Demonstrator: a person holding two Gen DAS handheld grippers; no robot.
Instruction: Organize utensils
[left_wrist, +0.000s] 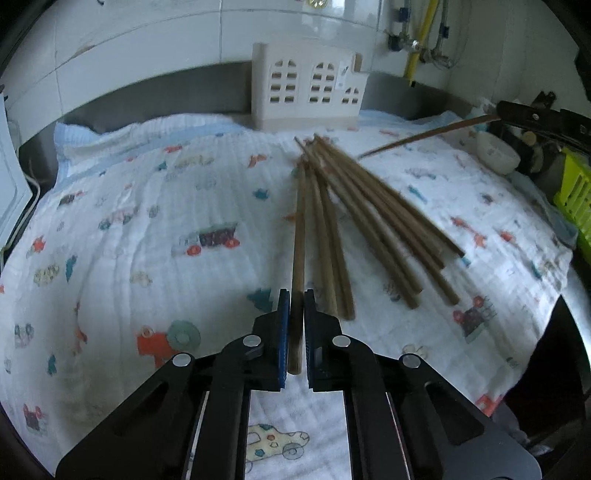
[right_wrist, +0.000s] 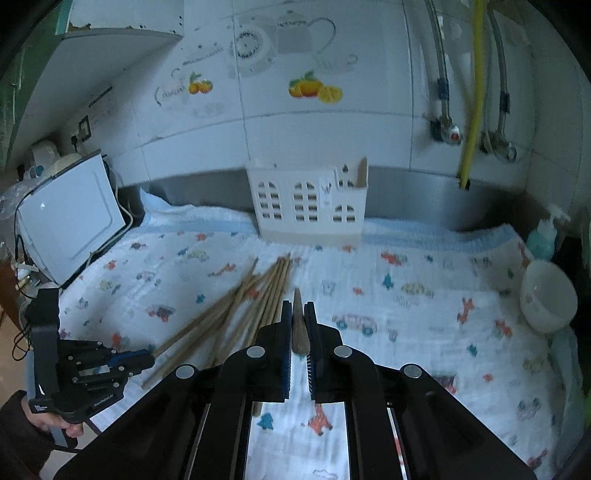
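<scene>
Landmark: white utensil holder (right_wrist: 308, 201), upright at the back of the cloth-covered bench (left_wrist: 110, 221).

1. Left gripper (left_wrist: 294, 295), in front of the holder: clamped on one chopstick (left_wrist: 298, 236) at the pile's left edge.
2. Chopstick pile (left_wrist: 369, 214): fanned on the cloth before the holder.
3. Right gripper (right_wrist: 297, 303), right of the pile: closed on a single chopstick (right_wrist: 300, 328), clear of the cloth.
4. White bowl (right_wrist: 548, 299): far right of the holder.

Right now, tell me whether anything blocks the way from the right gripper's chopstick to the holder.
Nothing visible does. The right gripper is shut on a chopstick, and only open patterned cloth lies between it and the white utensil holder at the wall.
</scene>
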